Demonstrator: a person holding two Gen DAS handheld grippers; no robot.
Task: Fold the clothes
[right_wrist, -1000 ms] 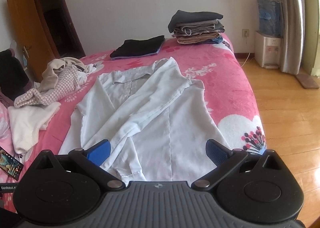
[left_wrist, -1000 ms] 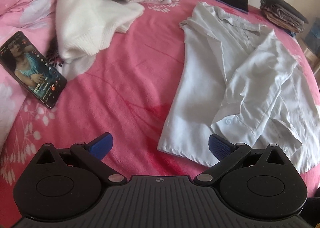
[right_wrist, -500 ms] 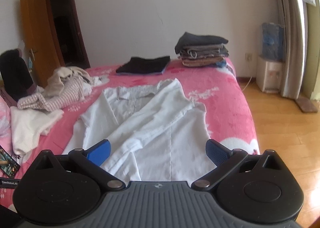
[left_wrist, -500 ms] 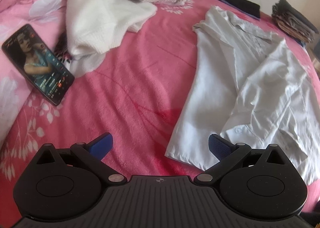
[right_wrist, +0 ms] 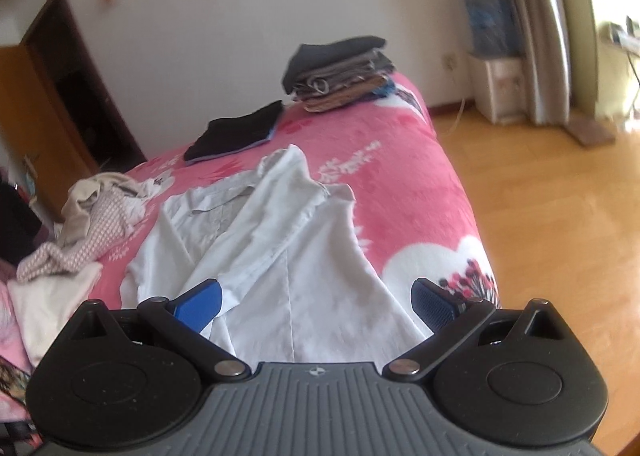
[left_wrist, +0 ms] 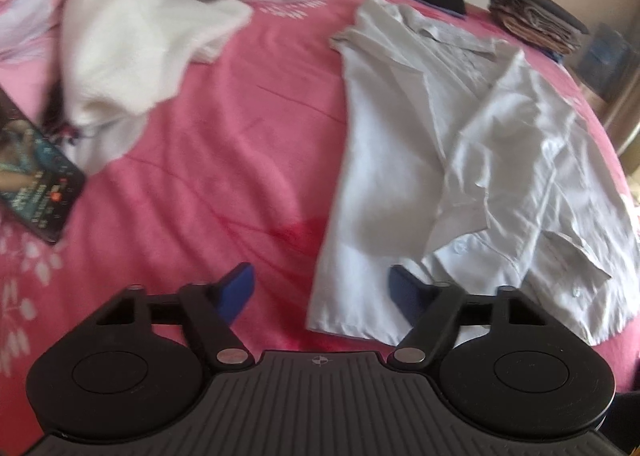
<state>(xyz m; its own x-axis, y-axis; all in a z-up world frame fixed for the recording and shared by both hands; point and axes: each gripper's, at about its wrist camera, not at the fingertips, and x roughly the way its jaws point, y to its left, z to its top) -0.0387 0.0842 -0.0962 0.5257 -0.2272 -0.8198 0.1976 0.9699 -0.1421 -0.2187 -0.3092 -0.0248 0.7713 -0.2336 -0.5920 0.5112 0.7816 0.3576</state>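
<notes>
Pink bed [left_wrist: 224,160] carries your white shirt [left_wrist: 420,184] flat for folding, so your left tongs [left_wrist: 320,288] are closing around its hem corner, while your right tongs [right_wrist: 316,306] hang open, empty.

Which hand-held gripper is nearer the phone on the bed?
Left. The left hand-held gripper has the phone close by; the right hand-held gripper sits over the white shirt.
</notes>
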